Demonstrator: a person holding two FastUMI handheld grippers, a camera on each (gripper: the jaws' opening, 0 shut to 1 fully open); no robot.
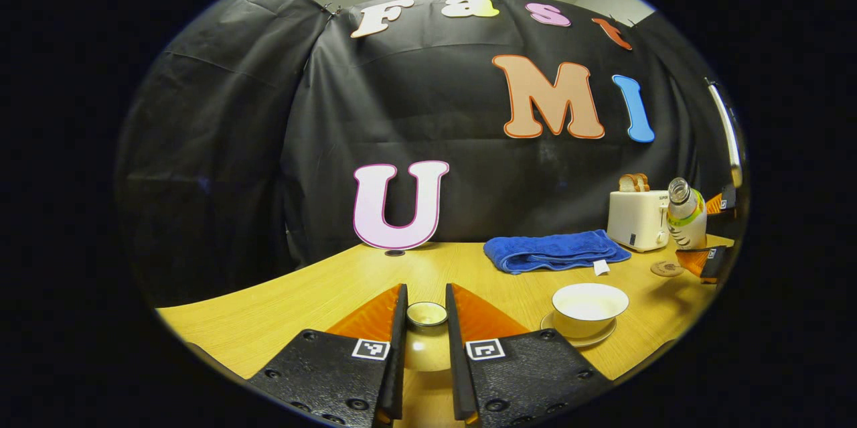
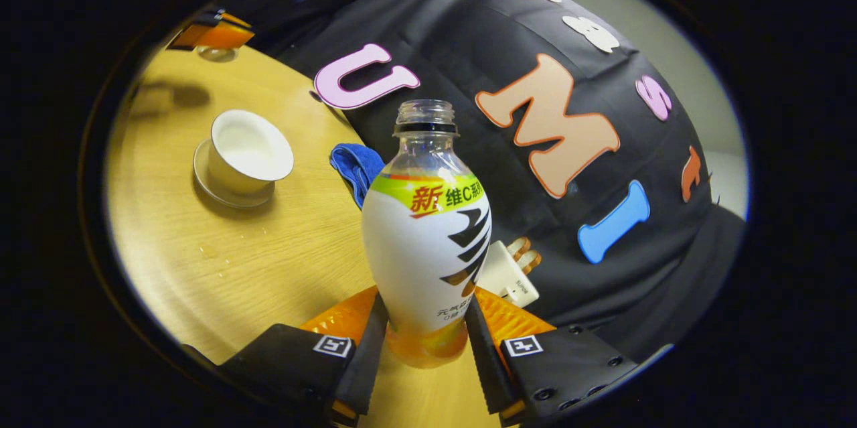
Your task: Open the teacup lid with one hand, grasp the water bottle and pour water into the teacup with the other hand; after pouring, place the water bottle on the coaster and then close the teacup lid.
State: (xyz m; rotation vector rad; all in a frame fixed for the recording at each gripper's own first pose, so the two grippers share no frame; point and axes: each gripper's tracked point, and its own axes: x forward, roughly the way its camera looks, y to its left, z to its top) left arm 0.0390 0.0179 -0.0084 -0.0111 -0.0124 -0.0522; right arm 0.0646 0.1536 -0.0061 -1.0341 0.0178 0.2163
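My left gripper (image 1: 426, 297) is shut on the cream teacup lid (image 1: 426, 321), held upside down just above the wooden table (image 1: 281, 307). The open white teacup (image 1: 589, 306) stands on its saucer (image 1: 581, 339) to the right of it, uncovered. At the far right, the uncapped water bottle (image 1: 685, 217) hangs slightly tilted in my right gripper (image 1: 707, 230), just behind the round coaster (image 1: 667, 268). In the right gripper view, my right gripper (image 2: 427, 307) is shut on the lower body of the bottle (image 2: 427, 240). There the teacup (image 2: 248, 150) sits to the left, and the left gripper (image 2: 213, 33) is farther off.
A folded blue towel (image 1: 552, 250) lies behind the teacup. A white toaster (image 1: 637, 219) with bread slices in it stands at the back right, close to the bottle. Bare tabletop stretches left of the lid. A few water drops (image 2: 207, 250) dot the table near the saucer.
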